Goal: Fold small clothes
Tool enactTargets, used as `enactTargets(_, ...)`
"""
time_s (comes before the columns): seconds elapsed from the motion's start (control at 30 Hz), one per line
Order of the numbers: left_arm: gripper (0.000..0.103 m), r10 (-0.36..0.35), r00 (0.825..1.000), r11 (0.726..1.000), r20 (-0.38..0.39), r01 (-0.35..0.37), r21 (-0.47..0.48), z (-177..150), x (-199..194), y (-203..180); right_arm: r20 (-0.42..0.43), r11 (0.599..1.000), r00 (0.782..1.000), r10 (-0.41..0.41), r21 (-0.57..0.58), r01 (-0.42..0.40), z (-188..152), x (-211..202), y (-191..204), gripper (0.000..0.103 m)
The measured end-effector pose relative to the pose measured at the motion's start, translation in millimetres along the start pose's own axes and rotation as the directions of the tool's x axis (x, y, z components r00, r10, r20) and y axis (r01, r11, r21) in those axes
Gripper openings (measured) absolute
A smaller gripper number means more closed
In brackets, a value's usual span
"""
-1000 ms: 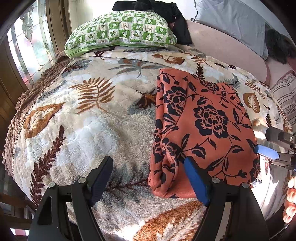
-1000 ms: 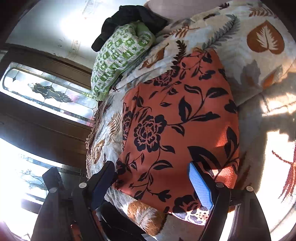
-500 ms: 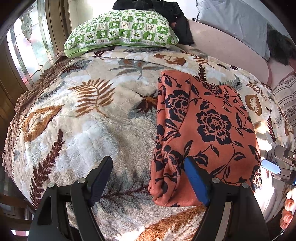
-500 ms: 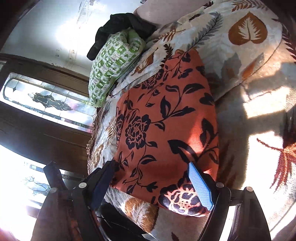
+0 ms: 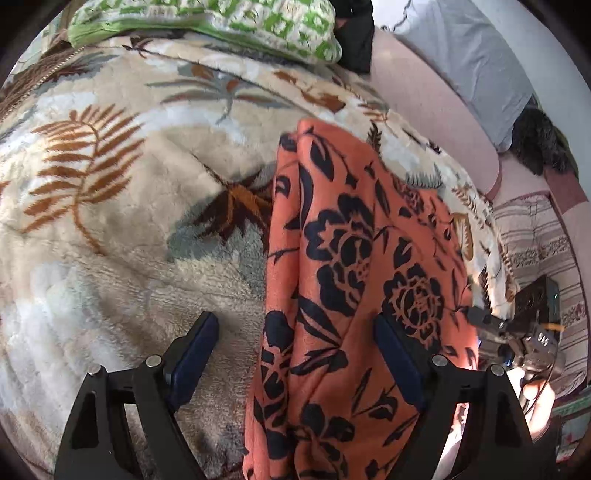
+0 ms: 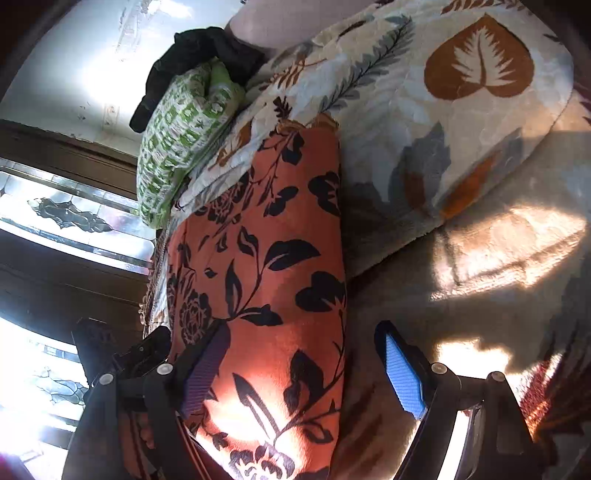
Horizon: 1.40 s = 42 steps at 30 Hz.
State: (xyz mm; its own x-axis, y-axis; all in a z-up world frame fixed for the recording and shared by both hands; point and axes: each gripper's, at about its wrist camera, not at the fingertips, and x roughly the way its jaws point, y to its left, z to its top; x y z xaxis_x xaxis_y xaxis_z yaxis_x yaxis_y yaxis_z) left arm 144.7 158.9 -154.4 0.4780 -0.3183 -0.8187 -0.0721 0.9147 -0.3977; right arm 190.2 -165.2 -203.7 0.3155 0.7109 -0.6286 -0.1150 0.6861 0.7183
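Note:
An orange garment with a black flower print (image 5: 354, 280) lies folded lengthwise on the leaf-patterned bed blanket (image 5: 122, 192). My left gripper (image 5: 295, 358) is open, low over the garment's near left edge, with the fabric between its jaws. My right gripper (image 6: 303, 365) is open at the garment's near right edge (image 6: 269, 295), its jaws straddling the cloth. The right gripper also shows at the right of the left wrist view (image 5: 509, 328). Neither gripper is closed on the fabric.
A green-and-white checked pillow (image 5: 221, 26) and a black garment (image 5: 354, 40) lie at the head of the bed. A pink sheet and grey pillow (image 5: 472, 59) are at the far right. A stained-glass window (image 6: 66, 218) is beside the bed.
Both grippers moved forward and down onto the garment's near end; the fabric now sits between the jaws of each. Both stay open.

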Motion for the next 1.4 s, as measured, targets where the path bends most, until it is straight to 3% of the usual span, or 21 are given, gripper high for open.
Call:
enactTargets(0.03,0.086,0.018,1.0,0.999,0.015,-0.019,0.037,-1.6,0.5,-6.2,-0.006,1.0,1.0,0.003,-0.013,-0.003,2.2,7.7,3.8,0.084)
enactTargets(0.07,0.059,0.009,1.0,0.997,0.014,-0.01,0.072,-1.9,-0.1,-12.8,-0.011,0.998,1.0,0.005,-0.058,-0.005,3.8,11.2,12.4,0.081)
enactTargets(0.1,0.041,-0.033,0.999,0.996,-0.02,0.035,0.081,-1.1,1.7,-17.9,-0.04,0.995,0.999,-0.016,-0.096,0.012,4.8,18.3,21.6,0.058)
enactTargets(0.2,0.036,-0.002,1.0,0.994,-0.008,0.003,0.111,1.4,-1.3,-28.9,-0.056,0.986,0.995,-0.083,-0.152,0.073,7.9,22.9,38.1,0.04)
enactTargets(0.33,0.028,-0.052,0.996,0.991,0.069,0.043,0.126,4.2,-23.1,-53.5,0.0,0.969,0.997,-0.083,-0.232,0.081,9.9,-6.8,59.3,0.034)
enactTargets(0.43,0.028,-0.094,0.987,0.98,0.133,0.068,0.185,9.2,-33.0,-94.7,0.091,0.951,0.992,-0.093,-0.286,0.115,17.7,-49.1,68.8,0.034)
enactTargets(0.53,0.031,-0.136,0.984,0.979,0.115,0.116,0.17,14.6,-15.7,-125.1,0.141,0.963,0.986,-0.09,-0.239,0.122,36.4,-89.2,47.3,0.034)
enactTargets(0.6,0.041,-0.087,0.995,0.984,0.048,0.078,0.159,11.9,16.1,-137.2,0.175,0.978,0.979,-0.106,-0.161,0.135,45.7,-104.6,16.7,0.036)
enactTargets(0.67,0.049,0.018,0.998,0.988,-0.054,-0.009,0.155,4.8,52.9,-138.5,0.147,0.98,0.974,-0.173,-0.071,0.185,49.7,-101.6,-22.5,0.043)
enactTargets(0.7,0.057,0.018,0.997,0.99,-0.073,-0.008,0.141,1.1,60.1,-134.8,0.104,0.972,0.967,-0.232,-0.002,0.233,50.2,-95.9,-43.5,0.051)
enactTargets(0.73,0.059,0.008,0.999,0.993,-0.049,-0.002,0.118,-1.6,54.8,-130.2,0.097,0.951,0.947,-0.307,0.059,0.302,46.7,-96.7,-61.2,0.055)
enactTargets(0.77,0.061,0.019,1.0,0.993,-0.023,-0.016,0.114,-3.7,45.2,-128.3,0.134,0.955,0.946,-0.296,0.078,0.288,40.8,-104.7,-70.1,0.057)
enactTargets(0.87,0.062,0.04,0.998,0.992,0.043,-0.045,0.118,-13.4,7.7,-126.0,0.268,0.96,0.922,-0.279,0.066,0.271,22.0,-138.2,-60.7,0.058)
enactTargets(0.97,0.064,0.027,0.995,0.988,0.097,-0.041,0.149,-30.1,-11.3,-129.4,0.324,0.99,0.936,-0.136,0.015,0.138,7.3,-158.8,-33.1,0.062)
enactTargets(1.0,0.064,0.033,0.995,0.984,0.098,-0.049,0.172,-35.1,-7.1,-132.4,0.321,0.996,0.943,-0.086,-0.007,0.093,3.7,-158.9,-23.5,0.069)
enactTargets(1.1,0.068,0.143,0.989,0.972,-0.033,-0.134,0.194,-43.4,41.6,-121.4,0.249,0.998,0.968,0.03,-0.059,-0.016,-6.2,-134.8,-7.2,0.079)
enactTargets(1.13,0.07,0.15,0.987,0.974,-0.061,-0.137,0.179,-48.2,48.4,-114.7,0.207,0.999,0.978,0.009,-0.049,0.001,-8.6,-116.7,-12.1,0.084)
enactTargets(1.2,0.07,0.159,0.987,0.968,-0.013,-0.153,0.201,-51.1,32.3,-121.8,0.108,0.996,0.99,-0.09,0.037,0.086,-7.7,-86.1,-35.2,0.081)
enactTargets(1.27,0.07,0.158,0.987,0.958,0.044,-0.164,0.237,-53.1,7.1,-130.6,0.171,0.996,0.982,-0.076,0.053,0.067,-13.0,-106.2,-24.1,0.081)
enactTargets(1.33,0.075,0.159,0.979,0.949,0.129,-0.187,0.255,-57.6,-18.8,-136.3,0.223,0.996,0.971,-0.088,0.012,0.087,-17.5,-127.3,-1.7,0.086)
enactTargets(1.4,0.079,0.163,0.973,0.943,0.162,-0.202,0.263,-64.6,-35.1,-138.1,0.254,0.994,0.964,-0.083,-0.048,0.099,-16.8,-137.1,15.7,0.09)
